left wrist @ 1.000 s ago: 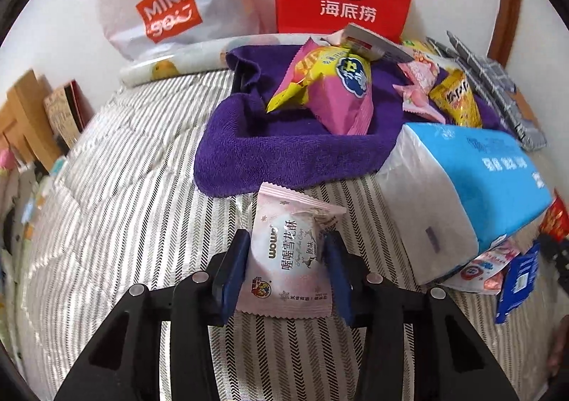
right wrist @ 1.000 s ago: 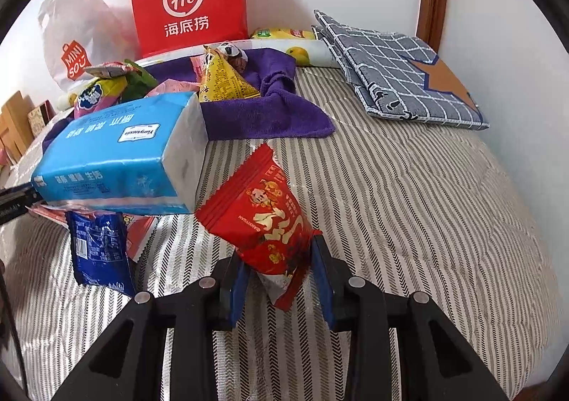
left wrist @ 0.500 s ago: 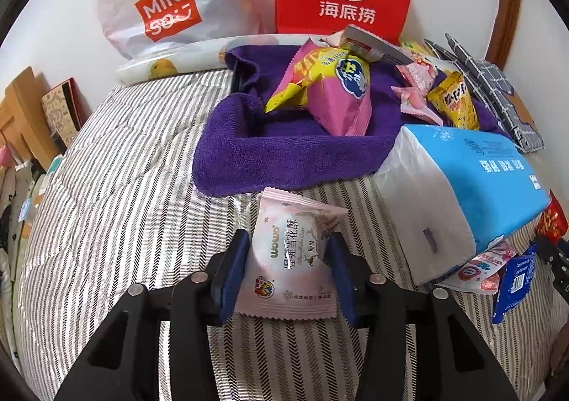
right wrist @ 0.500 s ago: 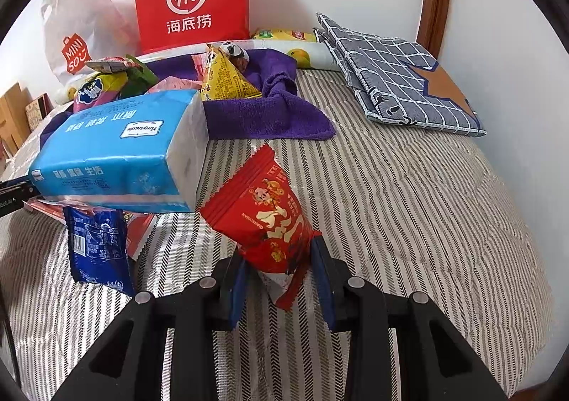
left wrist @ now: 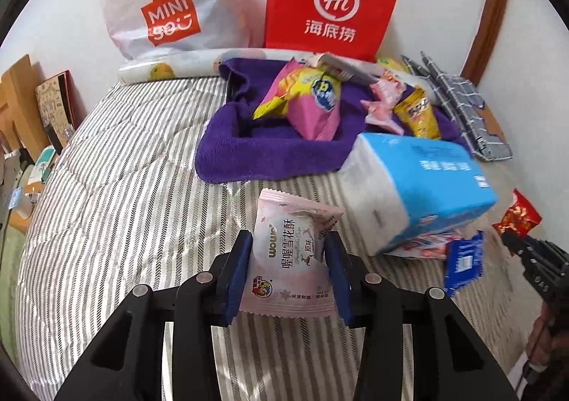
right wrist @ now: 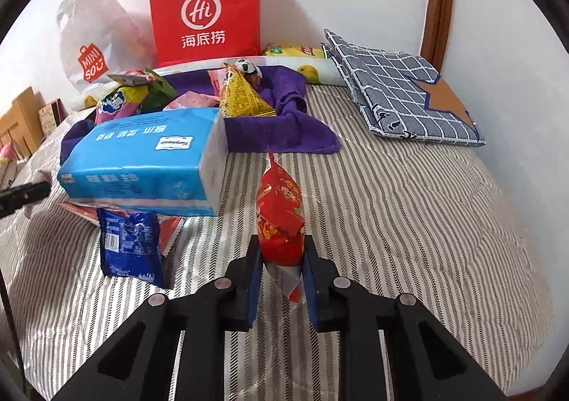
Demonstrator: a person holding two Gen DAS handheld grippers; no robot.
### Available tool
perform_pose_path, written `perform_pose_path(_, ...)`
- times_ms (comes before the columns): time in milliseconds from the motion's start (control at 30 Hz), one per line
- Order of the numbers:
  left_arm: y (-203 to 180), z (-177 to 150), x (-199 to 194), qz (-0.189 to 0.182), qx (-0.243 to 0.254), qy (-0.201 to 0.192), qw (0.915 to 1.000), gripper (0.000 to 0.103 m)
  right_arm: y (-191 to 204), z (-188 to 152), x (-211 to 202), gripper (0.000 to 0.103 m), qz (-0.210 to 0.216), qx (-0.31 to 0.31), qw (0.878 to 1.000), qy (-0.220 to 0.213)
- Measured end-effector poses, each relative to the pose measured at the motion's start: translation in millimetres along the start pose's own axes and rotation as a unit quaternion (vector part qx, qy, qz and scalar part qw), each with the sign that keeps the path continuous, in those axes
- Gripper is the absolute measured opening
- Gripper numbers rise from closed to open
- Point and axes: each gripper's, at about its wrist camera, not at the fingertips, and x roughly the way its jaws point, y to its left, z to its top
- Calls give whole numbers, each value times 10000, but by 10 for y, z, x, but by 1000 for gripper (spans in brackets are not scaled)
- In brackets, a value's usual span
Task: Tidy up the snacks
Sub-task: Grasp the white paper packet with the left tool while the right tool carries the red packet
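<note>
My left gripper (left wrist: 288, 251) is shut on a pale pink snack packet (left wrist: 290, 255), held above the striped bed in front of the purple towel (left wrist: 270, 152). The towel holds a pink-yellow snack bag (left wrist: 309, 99), small pink packets (left wrist: 384, 106) and a yellow packet (left wrist: 419, 116). My right gripper (right wrist: 281, 258) is shut on a red snack packet (right wrist: 281, 212), now edge-on, to the right of the blue tissue pack (right wrist: 149, 159). The red packet also shows at the right of the left wrist view (left wrist: 519, 219). A dark blue packet (right wrist: 129, 244) lies by the tissue pack.
A red paper bag (left wrist: 330, 3) and a white Miniso bag (left wrist: 167, 6) stand against the wall behind the towel. A folded grey checked cloth (right wrist: 402, 91) lies at the back right. Wooden furniture and a box (left wrist: 53, 113) stand off the bed's left edge.
The right gripper has turned the red packet from face-on to edge-on and upright. The left gripper has drawn back slightly with the pink packet still held.
</note>
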Motion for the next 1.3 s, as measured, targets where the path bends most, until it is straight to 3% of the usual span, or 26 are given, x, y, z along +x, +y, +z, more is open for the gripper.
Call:
perform_pose_path(467, -40, 69, -300, -341, -134, -74, 9993, 42, -115, 1, -289, 20, 331, 401, 9985, -143)
perform_pose_path(967, -315, 354, -391, -563, -11, -317, 9979, 42, 95, 441, -400, 20, 363, 120, 9978, -543)
perform_pose_path(1300, -329, 664, -389, -595, -7, -463, 9972, 42, 117, 830, -383, 20, 323, 299, 9970, -638)
